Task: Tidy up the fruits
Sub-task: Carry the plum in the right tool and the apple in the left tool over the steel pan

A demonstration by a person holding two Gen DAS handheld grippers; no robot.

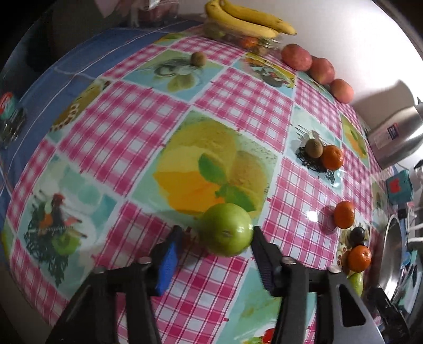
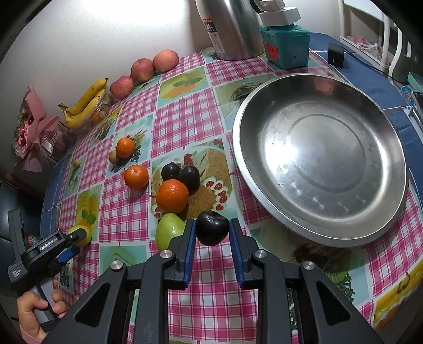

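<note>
My left gripper (image 1: 215, 234) is open around a green apple (image 1: 226, 229) on the tablecloth; its right finger touches the apple, the left stands apart. It also shows in the right wrist view (image 2: 76, 235). My right gripper (image 2: 212, 229) has its pads against both sides of a dark plum (image 2: 212, 228) near the front edge. Beside it lie a second green apple (image 2: 169, 230), an orange (image 2: 172, 195), two more dark plums (image 2: 180, 173) and further oranges (image 2: 136, 176). A large steel bowl (image 2: 321, 232) stands empty at the right.
Bananas (image 1: 248, 19) on a clear box, three red apples (image 1: 296, 57) and a kiwi (image 1: 198, 58) lie along the far side. A kiwi and orange (image 1: 323, 153) sit mid-table. A steel flask (image 2: 230, 26) and teal box (image 2: 286, 45) stand behind the bowl. Pink flowers (image 2: 34, 127) stand at left.
</note>
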